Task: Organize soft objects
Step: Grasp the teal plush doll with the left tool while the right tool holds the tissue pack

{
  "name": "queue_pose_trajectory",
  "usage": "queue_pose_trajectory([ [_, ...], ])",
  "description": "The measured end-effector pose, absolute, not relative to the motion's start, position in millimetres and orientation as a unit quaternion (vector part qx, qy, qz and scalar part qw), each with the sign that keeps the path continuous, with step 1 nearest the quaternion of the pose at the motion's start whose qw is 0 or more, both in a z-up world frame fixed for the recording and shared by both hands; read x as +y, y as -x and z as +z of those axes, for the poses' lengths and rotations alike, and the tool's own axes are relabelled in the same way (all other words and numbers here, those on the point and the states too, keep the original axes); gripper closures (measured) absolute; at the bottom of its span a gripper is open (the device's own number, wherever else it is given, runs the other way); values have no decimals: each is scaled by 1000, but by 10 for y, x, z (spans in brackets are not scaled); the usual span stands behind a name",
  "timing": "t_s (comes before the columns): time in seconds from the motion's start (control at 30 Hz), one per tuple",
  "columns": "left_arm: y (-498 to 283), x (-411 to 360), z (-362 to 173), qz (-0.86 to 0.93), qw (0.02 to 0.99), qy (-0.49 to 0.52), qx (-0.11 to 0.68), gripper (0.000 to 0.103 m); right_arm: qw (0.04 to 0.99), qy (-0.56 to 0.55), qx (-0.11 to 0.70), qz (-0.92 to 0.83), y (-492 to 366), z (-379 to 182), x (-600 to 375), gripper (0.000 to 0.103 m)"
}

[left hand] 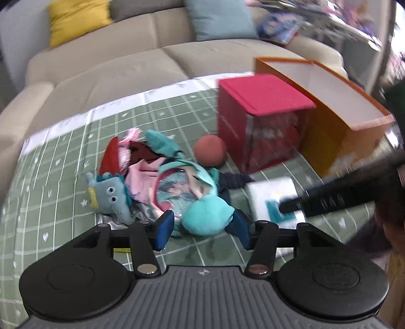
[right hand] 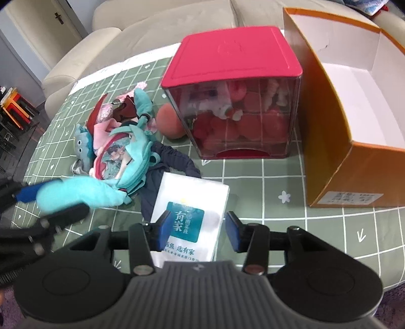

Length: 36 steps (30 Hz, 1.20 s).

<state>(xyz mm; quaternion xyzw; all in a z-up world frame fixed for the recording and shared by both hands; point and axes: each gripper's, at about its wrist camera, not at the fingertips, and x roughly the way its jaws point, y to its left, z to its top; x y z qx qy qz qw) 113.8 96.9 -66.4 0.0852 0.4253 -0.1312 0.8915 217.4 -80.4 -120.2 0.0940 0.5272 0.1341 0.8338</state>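
Left wrist view: left hand-held gripper [left hand: 202, 229] low over the near part of the worktop [left hand: 63, 157], covered in a green grid-patterned cloth, blue pads [left hand: 164, 229] spread on either side of a teal plush limb [left hand: 207, 215]; whether touching the plush, cannot tell. Limb part of a teal plush pouch with a clear printed window [left hand: 177, 188], lying in a heap of soft things near the worktop's middle, toward its left edge: a small blue-grey plush creature [left hand: 111, 196], pink fabric [left hand: 140, 181], a red-and-pink plush piece [left hand: 114, 154]. Round dull-red soft ball [left hand: 210, 150] just beside the heap, touching the red-lidded clear plastic cube [left hand: 263, 126]. Open orange cardboard box with a white inside [left hand: 329, 131] next to the cube, toward the right edge. Beige sofa [left hand: 126, 68] behind the far edge, with a yellow cushion [left hand: 76, 22] and a pale blue cushion [left hand: 220, 20].

Right wrist view: right hand-held gripper [right hand: 197, 232] with pads spread wide on both sides of a flat white packet with a teal printed label [right hand: 189, 217], lying near the front edge; pads close to the packet's sides, not clamped. Dark navy fabric [right hand: 162, 164] partly under the packet and the pouch. Red and pink soft items visible inside the clear cube.
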Motion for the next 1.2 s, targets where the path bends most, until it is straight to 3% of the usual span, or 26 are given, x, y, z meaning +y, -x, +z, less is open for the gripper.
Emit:
queue_pose_trajectory([
  [0.47, -1875, 1410, -1233, -50, 861, 67, 502, 39, 805, -111, 567, 135, -2335, -1457, -671, 55],
  [0.57, -1900, 1407, -1290, -54, 856, 89, 506, 49, 813, -88, 560, 132, -2306, -1470, -602, 66],
  [0.67, -1861, 1371, -1246, -43, 863, 77, 497, 62, 821, -62, 553, 126, -2271, -1405, -543, 84],
  [0.83, -1730, 1294, -1031, -26, 888, 39, 458, 98, 837, -42, 529, 135, -2206, -1243, -484, 95],
  [1.2, -1404, 1135, -413, -31, 928, 7, 370, 99, 871, -20, 465, 159, -1994, -877, -470, 98],
])
